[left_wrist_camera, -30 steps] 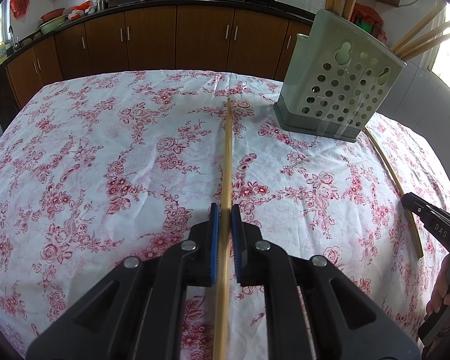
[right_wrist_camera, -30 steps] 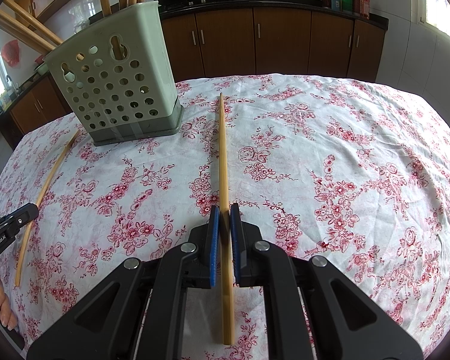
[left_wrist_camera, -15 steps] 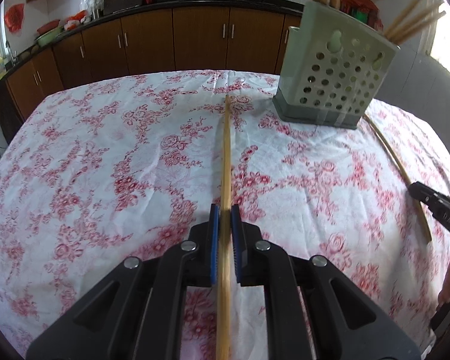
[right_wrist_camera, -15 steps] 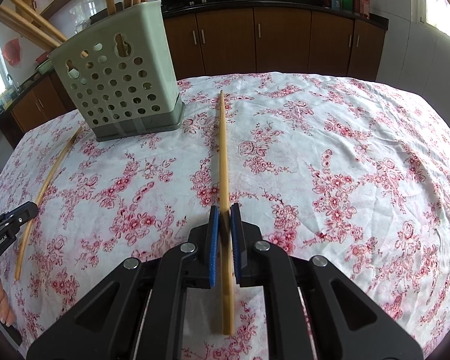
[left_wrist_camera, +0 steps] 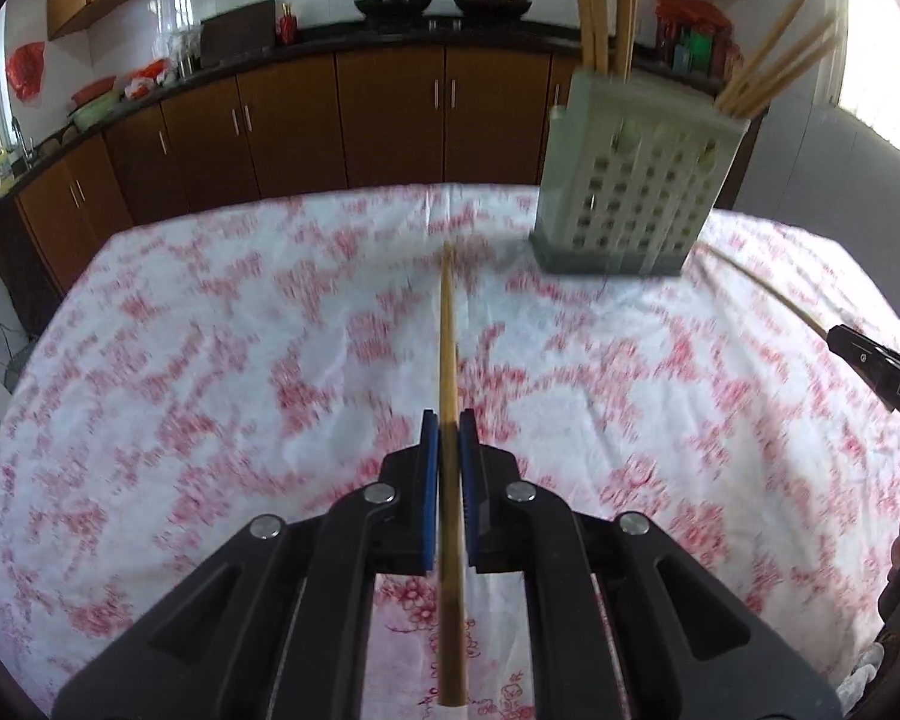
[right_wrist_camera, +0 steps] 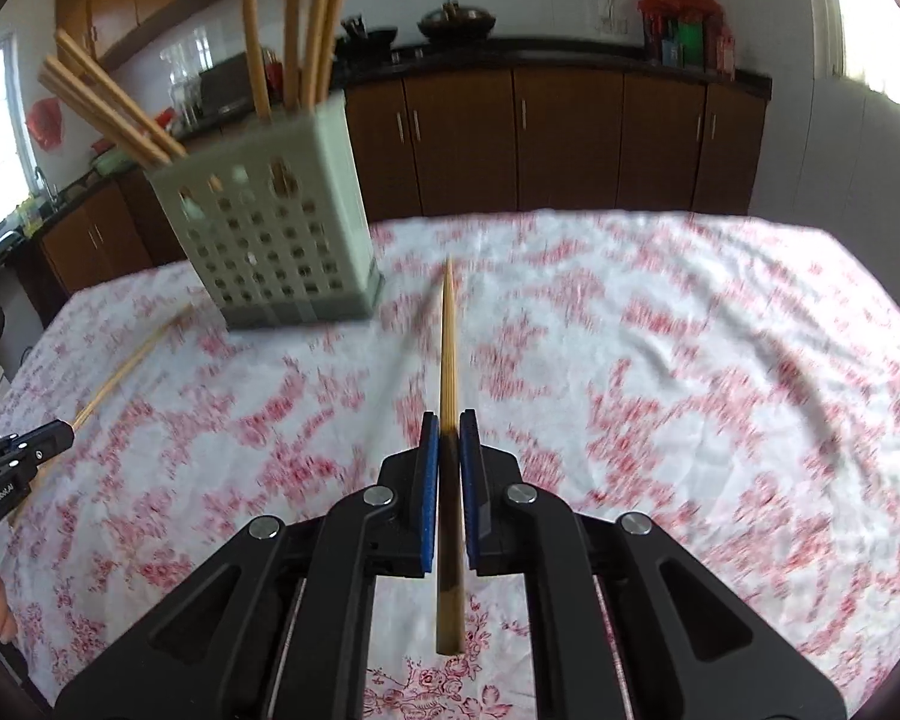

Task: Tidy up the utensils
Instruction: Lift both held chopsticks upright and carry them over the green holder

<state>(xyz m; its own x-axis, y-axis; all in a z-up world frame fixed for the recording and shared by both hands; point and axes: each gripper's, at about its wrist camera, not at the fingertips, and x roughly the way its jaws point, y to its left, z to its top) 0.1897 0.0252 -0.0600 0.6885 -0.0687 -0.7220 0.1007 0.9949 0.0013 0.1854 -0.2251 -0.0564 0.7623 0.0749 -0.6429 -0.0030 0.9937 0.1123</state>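
Observation:
My left gripper (left_wrist_camera: 448,423) is shut on a wooden chopstick (left_wrist_camera: 447,336) that points forward, lifted above the floral tablecloth (left_wrist_camera: 210,360). My right gripper (right_wrist_camera: 448,423) is shut on another wooden chopstick (right_wrist_camera: 448,336), also lifted and pointing forward. A pale green perforated utensil holder (left_wrist_camera: 630,192) stands at the far right in the left wrist view and at the far left in the right wrist view (right_wrist_camera: 270,240); several chopsticks stand in it. One more chopstick (right_wrist_camera: 120,366) lies on the cloth beside the holder; it also shows in the left wrist view (left_wrist_camera: 762,294).
The table is covered by the white and red floral cloth (right_wrist_camera: 690,390). Brown kitchen cabinets (left_wrist_camera: 330,120) with a dark counter, pots and bottles run behind the table. The other gripper's tip shows at each view's edge (left_wrist_camera: 876,366) (right_wrist_camera: 18,462).
Both grippers have risen and tilted up with their chopsticks; the holder now sits higher and more level in both views. The views are blurred by motion.

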